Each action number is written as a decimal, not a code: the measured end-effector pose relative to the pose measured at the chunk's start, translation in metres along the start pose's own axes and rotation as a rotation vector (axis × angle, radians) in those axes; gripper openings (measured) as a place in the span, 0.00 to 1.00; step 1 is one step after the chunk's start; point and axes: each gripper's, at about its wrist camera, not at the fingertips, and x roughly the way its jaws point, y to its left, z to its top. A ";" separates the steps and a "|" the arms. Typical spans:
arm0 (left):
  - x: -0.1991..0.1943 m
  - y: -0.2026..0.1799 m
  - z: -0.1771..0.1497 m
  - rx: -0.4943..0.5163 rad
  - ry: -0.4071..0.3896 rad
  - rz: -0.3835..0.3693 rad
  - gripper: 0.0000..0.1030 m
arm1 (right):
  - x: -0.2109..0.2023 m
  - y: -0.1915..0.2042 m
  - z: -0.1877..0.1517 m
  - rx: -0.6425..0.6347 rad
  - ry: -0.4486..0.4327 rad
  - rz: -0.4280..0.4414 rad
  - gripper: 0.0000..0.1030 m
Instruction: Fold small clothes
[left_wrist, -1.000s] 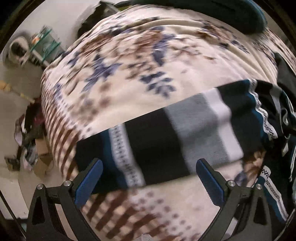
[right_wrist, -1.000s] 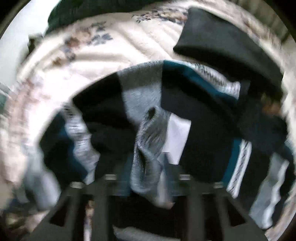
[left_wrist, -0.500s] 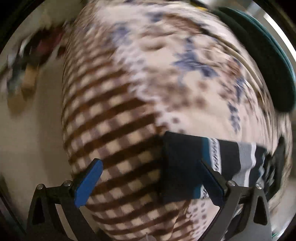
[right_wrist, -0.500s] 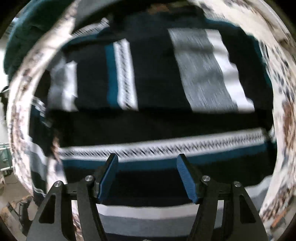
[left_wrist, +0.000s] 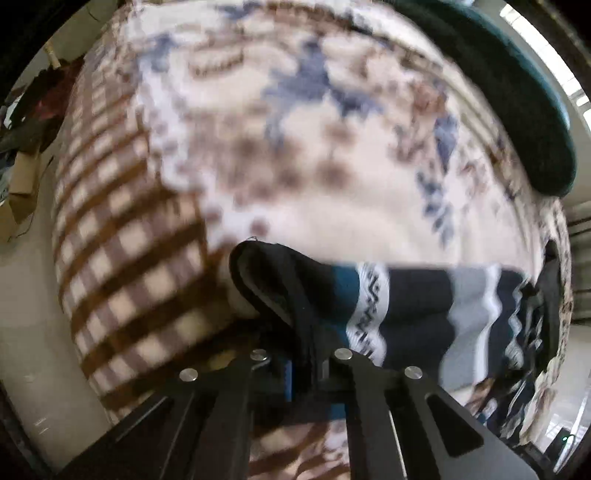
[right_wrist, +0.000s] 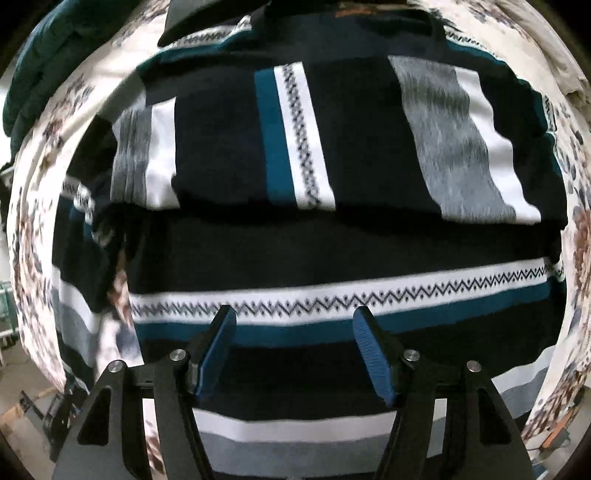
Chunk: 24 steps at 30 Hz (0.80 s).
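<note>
Your left gripper (left_wrist: 301, 373) is closed on the dark cuff end of the striped sweater (left_wrist: 413, 314); the cloth fills the space between its fingers and hides the blue pads almost fully. From that grip the sleeve runs away to the right, lifted a little off the patterned blanket (left_wrist: 258, 155) at the cuff, then lying on it.

Your right gripper (right_wrist: 293, 350) hovers over the sweater (right_wrist: 332, 240) with its jaws partly apart and nothing between them. Its blue pads (right_wrist: 371, 358) stand above the teal and white zigzag band. In this view the sweater lies spread on the blanket (right_wrist: 580, 240), with one sleeve folded across the upper body so that its stripes run crosswise to those below.

A dark green cushion (left_wrist: 509, 96) rests at the far edge of the blanket, well apart from the sweater. A dark folded cloth (right_wrist: 207, 18) lies beyond the sweater's top edge, cut off by the frame.

The left-wrist view is blurred. Clutter on the floor (left_wrist: 22, 147) to the left is too indistinct to identify.
</note>
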 end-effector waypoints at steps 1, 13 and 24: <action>-0.007 0.000 0.007 0.000 -0.023 -0.011 0.04 | -0.002 -0.001 0.003 0.003 -0.006 0.000 0.66; -0.088 -0.113 0.045 0.280 -0.194 -0.090 0.04 | -0.024 -0.032 0.045 -0.064 -0.154 -0.188 0.88; -0.068 -0.367 -0.107 0.745 -0.021 -0.366 0.04 | -0.036 -0.130 0.059 0.121 -0.177 -0.149 0.88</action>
